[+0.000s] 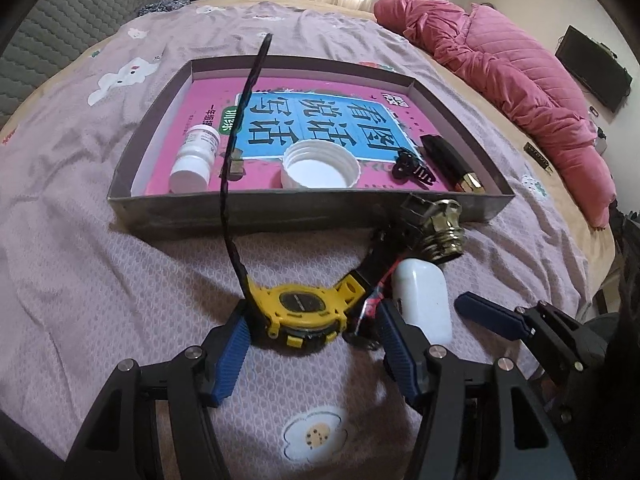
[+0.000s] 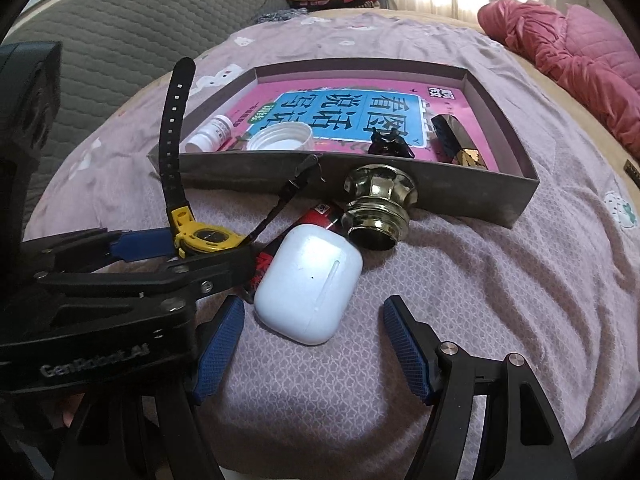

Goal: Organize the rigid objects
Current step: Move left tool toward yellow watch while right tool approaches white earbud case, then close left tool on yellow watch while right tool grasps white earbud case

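A yellow watch with a black strap lies on the bed cover. My left gripper stands open around it, one blue pad on each side of the case; I see no firm press. To its right lies a white earbud case. My right gripper is open, its fingertips on either side of the case's near end and apart from it. A brass door knob and a red battery lie just beyond the earbud case, against the grey tray.
The tray holds a pink book, a white pill bottle, a white lid, a black hair clip and a black and gold tube. A pink quilt lies at the far right.
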The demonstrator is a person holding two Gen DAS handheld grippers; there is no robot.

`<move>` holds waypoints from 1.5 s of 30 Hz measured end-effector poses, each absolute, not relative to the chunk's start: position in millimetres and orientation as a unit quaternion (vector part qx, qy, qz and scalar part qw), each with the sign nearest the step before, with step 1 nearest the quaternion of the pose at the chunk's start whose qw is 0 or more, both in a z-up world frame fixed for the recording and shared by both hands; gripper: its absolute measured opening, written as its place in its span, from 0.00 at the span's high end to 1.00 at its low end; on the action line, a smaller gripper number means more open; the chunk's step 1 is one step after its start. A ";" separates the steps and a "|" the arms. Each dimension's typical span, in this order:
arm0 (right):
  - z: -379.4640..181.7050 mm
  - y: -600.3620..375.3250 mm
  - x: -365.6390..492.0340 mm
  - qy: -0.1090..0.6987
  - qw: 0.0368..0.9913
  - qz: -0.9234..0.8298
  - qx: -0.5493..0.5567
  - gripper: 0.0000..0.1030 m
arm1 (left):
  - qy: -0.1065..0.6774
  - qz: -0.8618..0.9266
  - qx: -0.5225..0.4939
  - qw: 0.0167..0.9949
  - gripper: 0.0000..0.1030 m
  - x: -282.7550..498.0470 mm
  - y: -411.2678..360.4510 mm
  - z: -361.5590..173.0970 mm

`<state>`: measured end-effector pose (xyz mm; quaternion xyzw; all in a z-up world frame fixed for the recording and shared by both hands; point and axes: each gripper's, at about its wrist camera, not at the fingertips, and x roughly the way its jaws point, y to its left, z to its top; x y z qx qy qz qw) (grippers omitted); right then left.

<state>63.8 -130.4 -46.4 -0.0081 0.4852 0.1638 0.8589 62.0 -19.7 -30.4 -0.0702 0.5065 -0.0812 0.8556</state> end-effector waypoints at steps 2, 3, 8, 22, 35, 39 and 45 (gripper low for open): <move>-46.6 -130.0 63.9 0.484 0.860 0.164 -0.007 0.29 | 0.507 -0.078 -0.068 0.856 0.40 65.2 -19.8 -32.1; -46.7 -130.2 64.2 0.484 0.860 0.163 -0.006 0.29 | 0.508 -0.078 -0.068 0.855 0.40 66.8 -19.7 -33.2; -47.5 -130.7 68.6 0.484 0.861 0.159 0.012 0.29 | 0.507 -0.081 -0.061 0.856 0.38 70.6 -21.4 -35.1; -53.2 -139.2 75.5 0.490 0.862 0.128 0.007 0.29 | 0.509 -0.089 -0.059 0.854 0.38 74.1 -15.5 -36.2; -56.0 -145.7 72.7 0.498 0.860 0.110 -0.023 0.33 | 0.502 -0.080 -0.019 0.861 0.38 71.6 -25.4 -33.9; -57.6 -144.3 76.8 0.496 0.861 0.111 -0.020 0.31 | 0.501 -0.078 0.000 0.862 0.38 69.5 -30.0 -32.9; -60.0 -142.7 76.6 0.493 0.863 0.109 -0.024 0.30 | 0.506 -0.072 0.006 0.859 0.36 71.5 -31.4 -34.4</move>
